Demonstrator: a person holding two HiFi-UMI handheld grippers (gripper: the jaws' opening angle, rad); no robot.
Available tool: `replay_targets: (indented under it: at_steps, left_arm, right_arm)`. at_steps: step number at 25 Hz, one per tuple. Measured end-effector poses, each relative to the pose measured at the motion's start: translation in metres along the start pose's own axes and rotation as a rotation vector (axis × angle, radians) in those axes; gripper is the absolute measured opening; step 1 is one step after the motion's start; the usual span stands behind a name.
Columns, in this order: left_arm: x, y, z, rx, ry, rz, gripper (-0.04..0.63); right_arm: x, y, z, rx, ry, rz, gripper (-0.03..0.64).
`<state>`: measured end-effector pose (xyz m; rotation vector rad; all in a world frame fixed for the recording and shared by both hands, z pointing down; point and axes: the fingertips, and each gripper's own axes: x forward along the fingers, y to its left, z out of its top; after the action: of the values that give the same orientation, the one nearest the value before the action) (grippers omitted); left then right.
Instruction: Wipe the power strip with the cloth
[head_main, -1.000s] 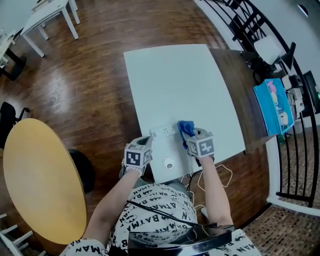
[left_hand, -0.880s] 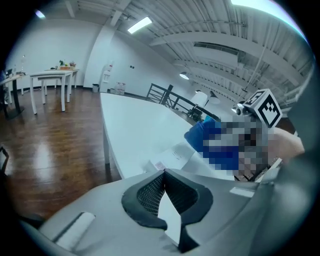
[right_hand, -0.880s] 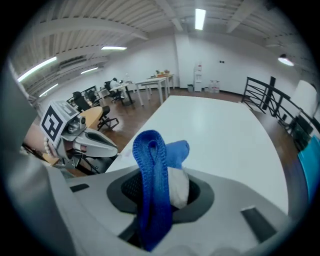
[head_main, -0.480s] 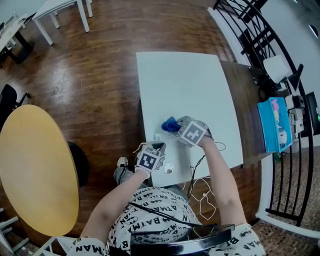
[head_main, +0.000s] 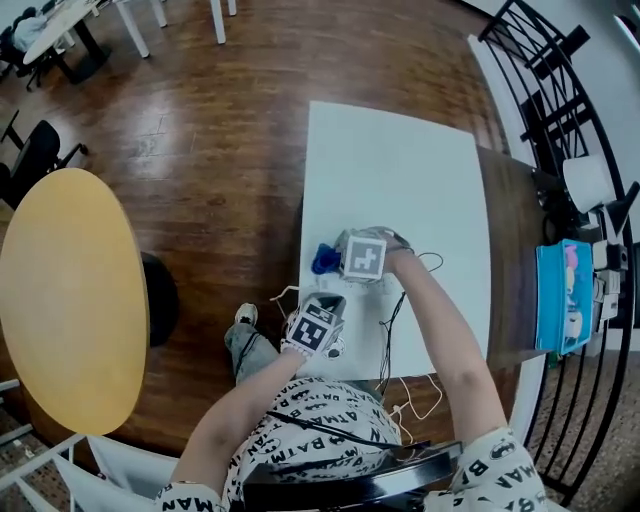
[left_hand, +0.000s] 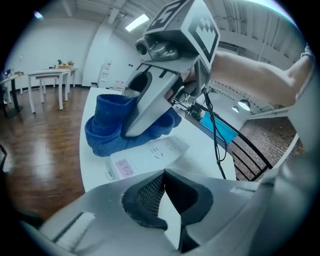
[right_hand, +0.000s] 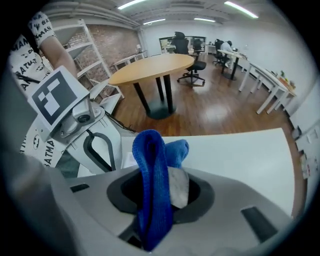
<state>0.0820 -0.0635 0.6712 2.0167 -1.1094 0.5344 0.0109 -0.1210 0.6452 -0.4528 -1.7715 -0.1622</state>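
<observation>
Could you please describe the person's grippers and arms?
The left gripper and right gripper have pale grey bodies, each topped by a white cube with black square markers. A black cable hangs from the right gripper. Short white sleeves carry black lettering.

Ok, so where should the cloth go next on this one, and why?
Probably draw the right gripper toward the left gripper, sliding the blue cloth along the power strip. The cloth, pinched in the right gripper's jaws, sits on the strip's far end, while the socket face nearer the left gripper lies uncovered.
</observation>
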Motion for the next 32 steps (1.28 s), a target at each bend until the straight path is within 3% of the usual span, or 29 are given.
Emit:
replay_targets:
  at_steps: [5,9,27,32]
  left_arm:
    - [0.002,0.000,0.001,-0.014,-0.030,0.028,0.000]
    - [0.001,0.001,-0.001,-0.026,-0.029,0.044,0.000]
    - [0.010,-0.008,0.000,-0.004,0.011,0.053,0.000]
    - [0.007,-0.011,0.002,0.010,0.004,0.034,0.000]
  right_arm:
    - [0.013,0.004,-0.004,-0.086,0.044,0.038,0.129]
    - [0.011,0.004,-0.028,-0.094,0.071,0.043,0.129]
    - [-0.031,0.006,-0.176,0.182,0.074,-0.073,0.129]
    - [-0.048,0.009,-0.184,0.269,-0.007,-0.154,0.129]
